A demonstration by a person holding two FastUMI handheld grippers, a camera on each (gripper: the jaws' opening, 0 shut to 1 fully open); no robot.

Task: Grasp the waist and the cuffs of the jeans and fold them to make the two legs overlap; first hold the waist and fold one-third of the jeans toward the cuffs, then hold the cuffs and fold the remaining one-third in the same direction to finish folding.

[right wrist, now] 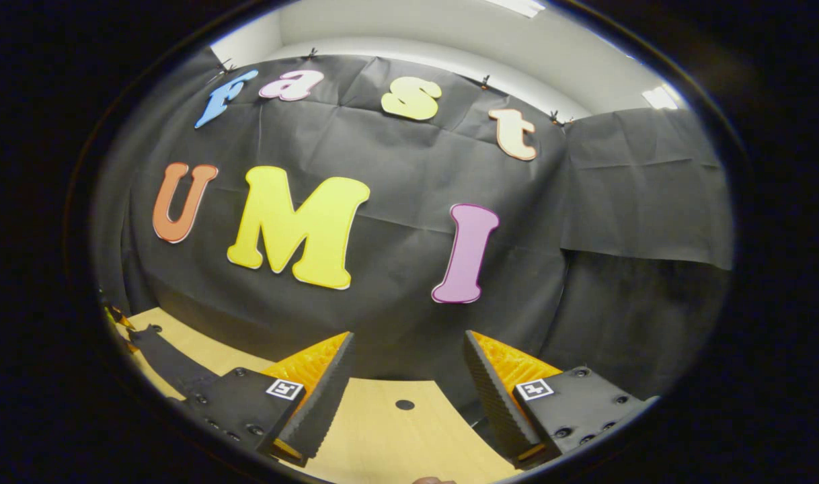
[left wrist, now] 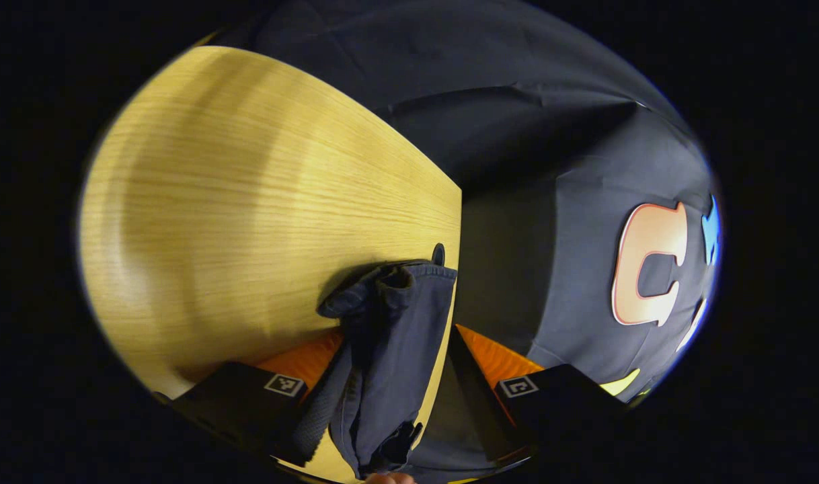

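Note:
A bunched end of the dark blue jeans (left wrist: 393, 376) lies between the fingers of my left gripper (left wrist: 399, 333), by the right edge of the wooden table (left wrist: 248, 202). The cloth rests against the left finger (left wrist: 319, 396). A strip of table shows between the cloth and the right finger (left wrist: 480, 366), so the jaws stand apart and open. In the right gripper view, my right gripper (right wrist: 408, 335) is open with nothing between its fingers. It is above the table's far edge (right wrist: 396, 430) and faces the black wall cloth.
A small dark hole (left wrist: 438, 254) sits in the tabletop near its edge, just beyond the jeans; the same kind of hole (right wrist: 404, 405) shows below the right gripper. A black bolted part (right wrist: 167, 359) lies at the left of the right gripper view. The wall cloth (left wrist: 551, 168) hangs past the table edge.

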